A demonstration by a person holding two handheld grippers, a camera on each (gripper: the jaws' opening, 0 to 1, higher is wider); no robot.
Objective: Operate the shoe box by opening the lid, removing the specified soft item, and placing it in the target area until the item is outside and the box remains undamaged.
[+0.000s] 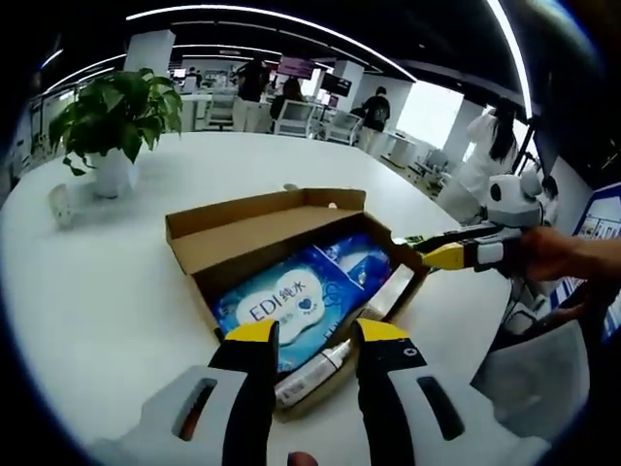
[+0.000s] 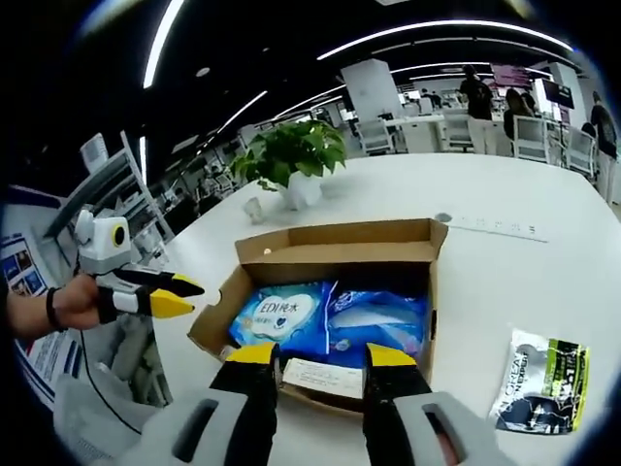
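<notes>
Box [image 1: 254, 229] as landmark. Blue packs inside: near ends hidden behind the box's front wall and the jaws in the right gripper view. Pack print [image 1: 281, 303]: "EDI" legible, smaller text unreadable. Tube [image 1: 309, 376] at the box's near edge: partly behind the jaws in the left gripper view, label too small to read. White carton [image 2: 323, 377] in the box: print illegible. Sachet [image 2: 542, 381] right of the box: lettering blurred. People [image 1: 375, 112] far behind the box: too small for detail.

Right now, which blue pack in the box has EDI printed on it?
The lighter blue wipes pack with the white label; the darker blue pack beside it shows no such lettering.
</notes>
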